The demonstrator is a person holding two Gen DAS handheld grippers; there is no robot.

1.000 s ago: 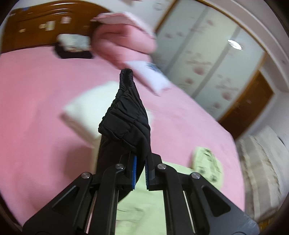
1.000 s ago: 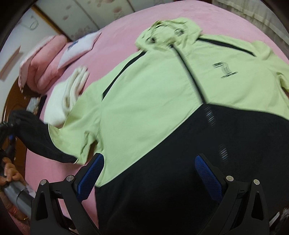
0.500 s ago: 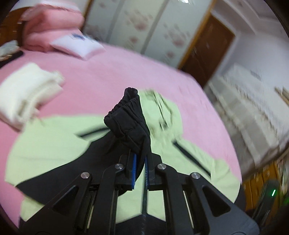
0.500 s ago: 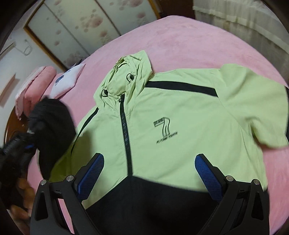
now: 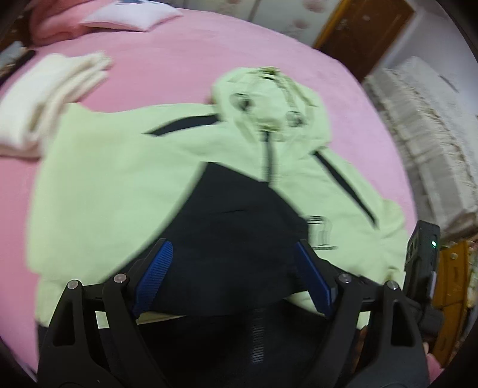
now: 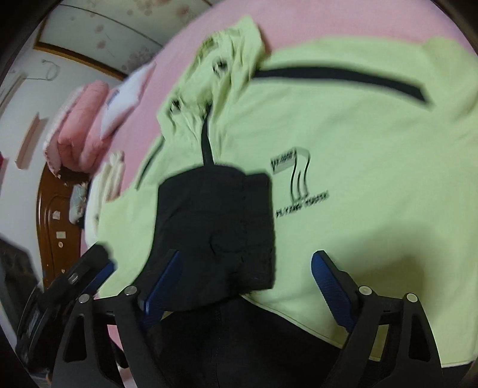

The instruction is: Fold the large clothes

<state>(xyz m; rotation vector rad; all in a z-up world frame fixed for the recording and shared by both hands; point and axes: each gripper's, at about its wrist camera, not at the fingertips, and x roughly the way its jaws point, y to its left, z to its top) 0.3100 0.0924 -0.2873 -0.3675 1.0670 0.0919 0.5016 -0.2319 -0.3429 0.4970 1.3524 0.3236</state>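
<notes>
A light green hooded jacket point(image 5: 119, 179) with black lower panels lies face up on the pink bed point(image 5: 209, 44), hood point(image 5: 269, 101) pointing away. Its black sleeve point(image 5: 239, 209) is folded across the chest and ends beside the printed logo point(image 6: 298, 185). My left gripper point(image 5: 233, 247) hovers just over that sleeve with its jaws opening, and the blue pads press on nothing. My right gripper point(image 6: 247, 257) hangs over the sleeve's cuff point(image 6: 215, 215) and the green chest point(image 6: 358, 134). Its jaws are closing slightly but stand wide, with no grip on the cloth. The two grippers are close side by side.
A folded cream garment point(image 5: 44, 89) lies on the bed by the jacket's far shoulder. A pink quilt point(image 6: 80, 125) and a white pillow point(image 5: 131, 15) are piled by the wooden headboard point(image 6: 53, 215). Cloth-covered furniture point(image 5: 424, 134) and a brown door point(image 5: 358, 29) stand beyond the bed's edge.
My left gripper carried the black sleeve over the jacket's chest, came down, and let it go as the jaws spread wide. My right gripper moved in lower over the chest.
</notes>
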